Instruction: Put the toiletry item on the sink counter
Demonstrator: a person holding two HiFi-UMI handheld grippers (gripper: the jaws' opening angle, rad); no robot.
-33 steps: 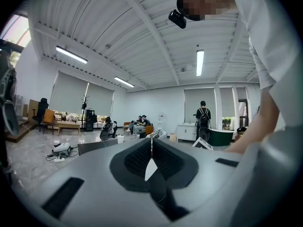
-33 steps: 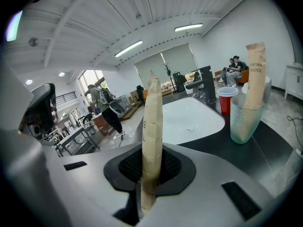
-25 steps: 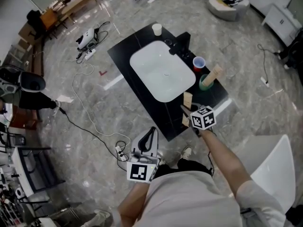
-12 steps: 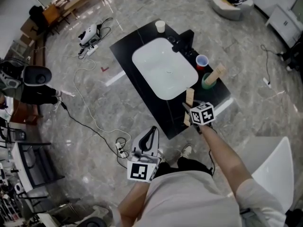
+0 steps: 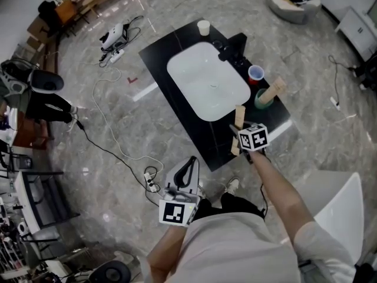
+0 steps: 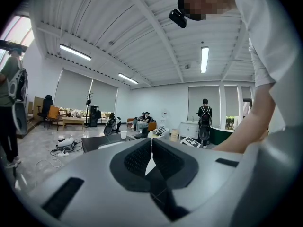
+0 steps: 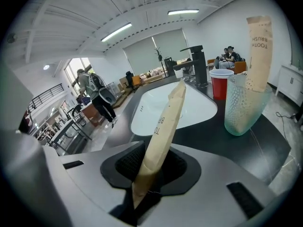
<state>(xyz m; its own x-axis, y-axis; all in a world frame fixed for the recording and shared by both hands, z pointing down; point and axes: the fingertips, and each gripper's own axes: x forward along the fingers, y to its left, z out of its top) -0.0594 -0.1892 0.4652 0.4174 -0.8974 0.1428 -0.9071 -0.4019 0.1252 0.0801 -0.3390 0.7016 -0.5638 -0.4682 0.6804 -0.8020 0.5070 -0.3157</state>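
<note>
Here the packet [image 7: 163,126] stands between the jaws of the right gripper [image 7: 154,163], which have just been opening. The pads sit slack on either side of it rather than pinching. Its long axis leans up and away from the gripper toward the basin [image 5: 207,87]. It is over the black counter [image 5: 177,58] at the basin's near right corner, beside the cup [image 7: 246,105]; whether its lower end touches down I cannot tell. The left gripper [image 5: 186,170], jaws together on nothing, sits well short of the basin, so the release looks like the right hand's job.
</note>
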